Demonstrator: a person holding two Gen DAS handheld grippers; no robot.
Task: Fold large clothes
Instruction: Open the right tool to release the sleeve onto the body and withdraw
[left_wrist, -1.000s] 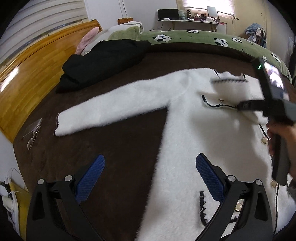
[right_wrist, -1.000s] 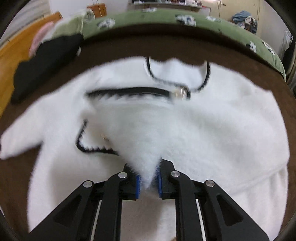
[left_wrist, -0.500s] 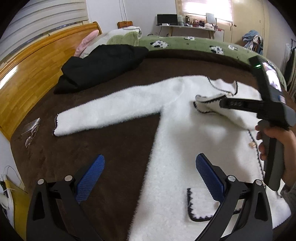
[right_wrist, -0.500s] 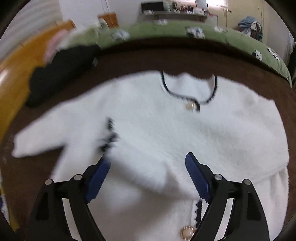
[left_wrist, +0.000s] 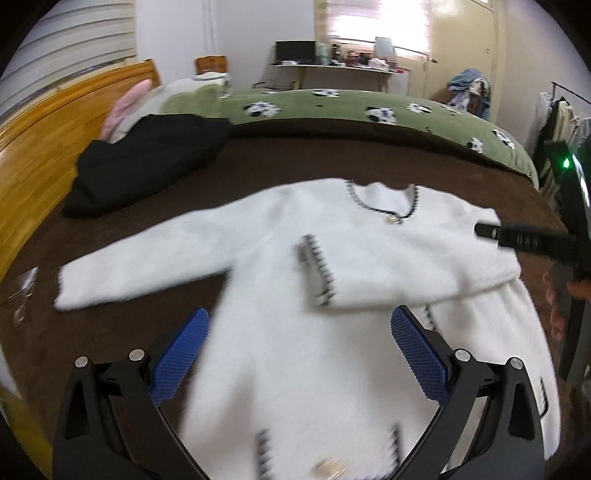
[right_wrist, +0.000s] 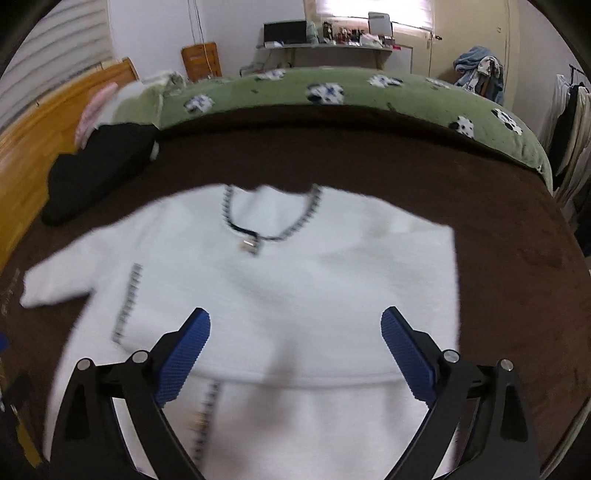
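Observation:
A white fluffy cardigan with black trim lies face up on the brown bedcover. One sleeve is folded across the chest, with its trimmed cuff near the middle. The other sleeve stretches out flat to the left. My left gripper hovers open above the lower body of the cardigan. My right gripper hangs above the folded sleeve; its jaws are opening and nothing is between them. A hand holds it at the right edge of the left wrist view.
A black garment is heaped at the back left by the wooden headboard. A green blanket with a panda print runs along the far side. A small clear item lies at the left. Clothes hang at the right.
My right gripper was shut on the sleeve a second ago; it has let go, opened wide and drawn back upward. The sleeve now lies across the chest. My left gripper shifted right over the body.

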